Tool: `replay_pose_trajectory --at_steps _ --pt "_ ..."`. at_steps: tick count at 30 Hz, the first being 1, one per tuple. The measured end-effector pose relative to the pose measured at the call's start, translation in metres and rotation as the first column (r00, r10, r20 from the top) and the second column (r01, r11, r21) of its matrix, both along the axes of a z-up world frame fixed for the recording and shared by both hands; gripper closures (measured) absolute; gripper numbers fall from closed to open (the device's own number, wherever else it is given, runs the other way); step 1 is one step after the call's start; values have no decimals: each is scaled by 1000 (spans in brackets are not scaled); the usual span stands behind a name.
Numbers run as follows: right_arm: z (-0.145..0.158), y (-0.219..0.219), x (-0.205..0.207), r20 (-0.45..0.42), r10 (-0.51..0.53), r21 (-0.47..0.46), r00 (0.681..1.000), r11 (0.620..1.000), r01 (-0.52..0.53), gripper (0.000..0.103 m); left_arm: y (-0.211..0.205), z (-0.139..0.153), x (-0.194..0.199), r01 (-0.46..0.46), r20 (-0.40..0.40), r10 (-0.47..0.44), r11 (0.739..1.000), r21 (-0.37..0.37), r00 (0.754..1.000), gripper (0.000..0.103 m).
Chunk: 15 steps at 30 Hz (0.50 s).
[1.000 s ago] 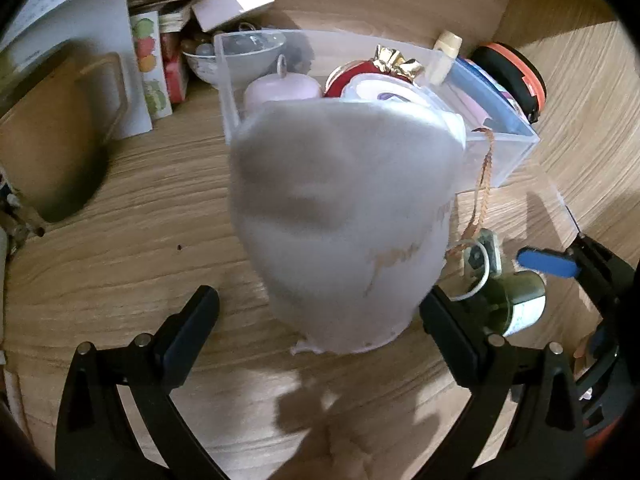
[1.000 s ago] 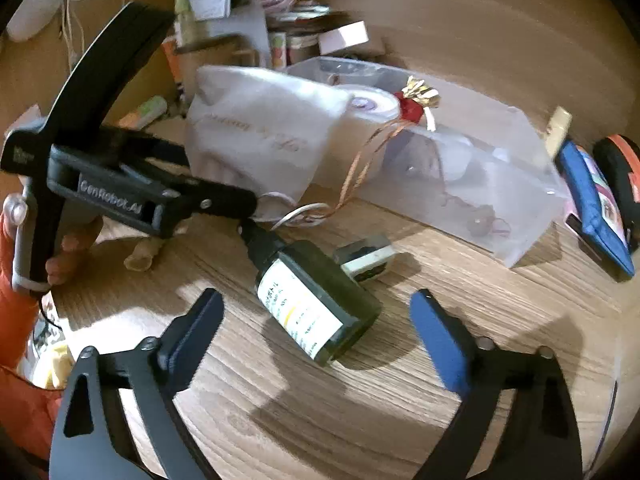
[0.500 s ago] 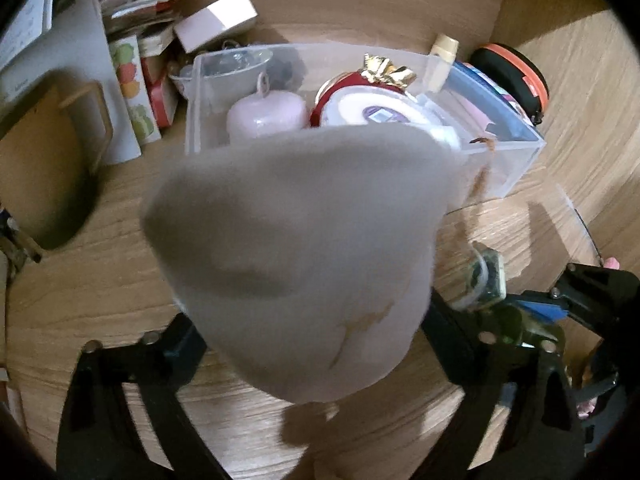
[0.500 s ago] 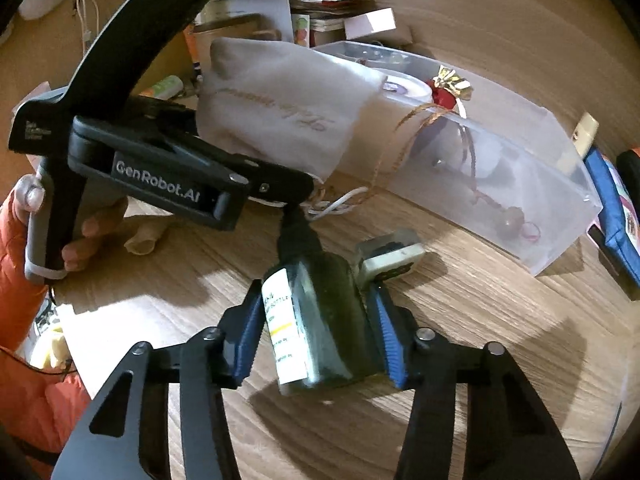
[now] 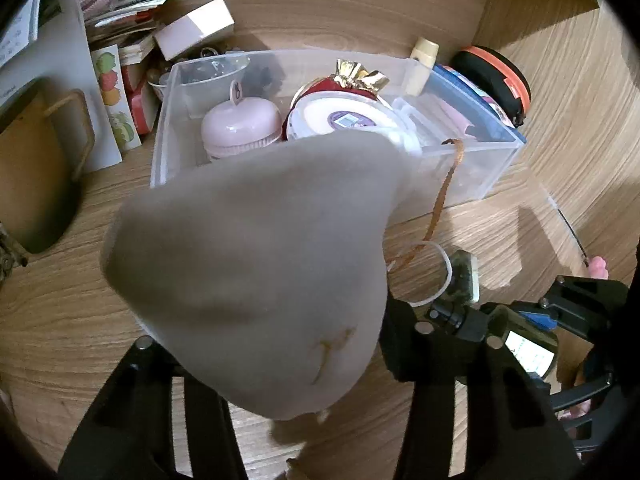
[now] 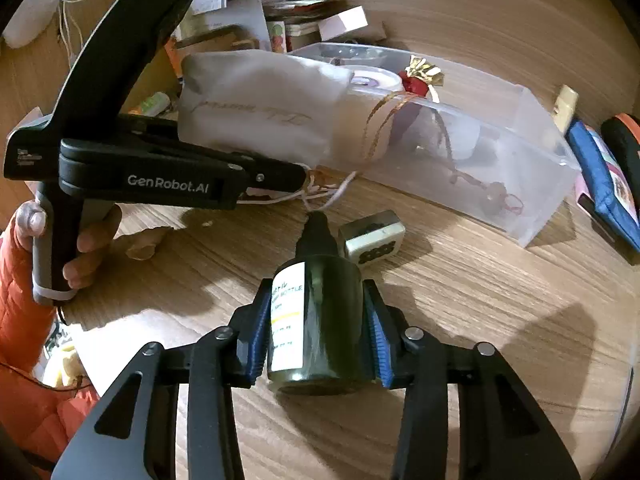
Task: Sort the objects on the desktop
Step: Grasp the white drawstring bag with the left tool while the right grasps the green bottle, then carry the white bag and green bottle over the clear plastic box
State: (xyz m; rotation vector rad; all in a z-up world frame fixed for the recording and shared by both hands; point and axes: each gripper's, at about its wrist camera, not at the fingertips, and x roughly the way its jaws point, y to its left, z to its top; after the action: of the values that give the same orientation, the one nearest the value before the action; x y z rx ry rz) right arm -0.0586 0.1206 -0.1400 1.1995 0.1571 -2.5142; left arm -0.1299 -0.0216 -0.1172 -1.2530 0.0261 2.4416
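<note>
- While my left gripper point(image 6: 306, 178) pinches the cloth pouch point(image 6: 260, 100) by its cords, the dangling ribbon point(image 5: 442, 204) may snag the clear bin point(image 5: 492, 168).
- My right gripper point(image 6: 318, 334) clamps the dark bottle point(image 6: 320, 320); its smooth, round body may slip.

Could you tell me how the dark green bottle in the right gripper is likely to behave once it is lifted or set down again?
The dark green bottle looks rigid, so the right gripper, clamped on its round sides, should hold it without deforming it. Its smooth, glossy wall may slip or swivel between the pads. Laid on its side on the desk, it would probably roll.
</note>
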Motion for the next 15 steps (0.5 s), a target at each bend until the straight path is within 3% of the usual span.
replay_pose_trajectory --at_steps 15 --pt "16 14 8 -32 -63 -93 997 994 60 65 -17 18 20 -55 -47 57 998 42 997 63"
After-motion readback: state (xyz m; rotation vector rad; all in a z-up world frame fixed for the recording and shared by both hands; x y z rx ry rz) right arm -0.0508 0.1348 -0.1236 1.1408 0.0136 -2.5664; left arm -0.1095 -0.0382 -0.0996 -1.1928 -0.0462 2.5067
